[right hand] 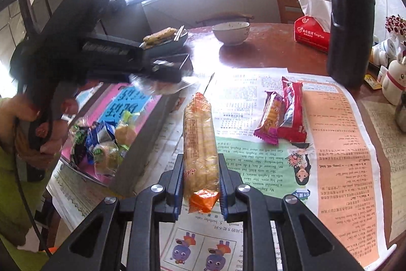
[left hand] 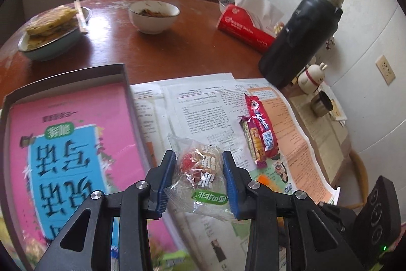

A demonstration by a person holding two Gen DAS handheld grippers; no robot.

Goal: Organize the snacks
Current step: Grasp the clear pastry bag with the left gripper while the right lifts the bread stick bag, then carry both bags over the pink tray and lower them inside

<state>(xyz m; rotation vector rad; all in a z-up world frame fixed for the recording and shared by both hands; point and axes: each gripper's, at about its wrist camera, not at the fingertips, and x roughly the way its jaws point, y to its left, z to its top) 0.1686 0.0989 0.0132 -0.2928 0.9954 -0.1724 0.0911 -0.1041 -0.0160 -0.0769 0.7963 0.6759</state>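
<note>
- My left gripper (left hand: 199, 178) has its fingers pinching a clear snack bag (left hand: 200, 177).
- Right gripper (right hand: 200, 175) squeezes a cracker pack (right hand: 200, 141).
- Several snacks (right hand: 106, 141) sit in the box (right hand: 142, 141).
- Two packs (right hand: 281, 116) remain on the counter (right hand: 269, 57).

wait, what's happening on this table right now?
A person is sorting snacks with two handheld grippers. The left gripper is shut on a clear-wrapped snack, beside the shallow box. The right gripper is shut on a long orange cracker pack. Several small snacks already lie in the box. Two red packs lie on the newspaper.
</note>
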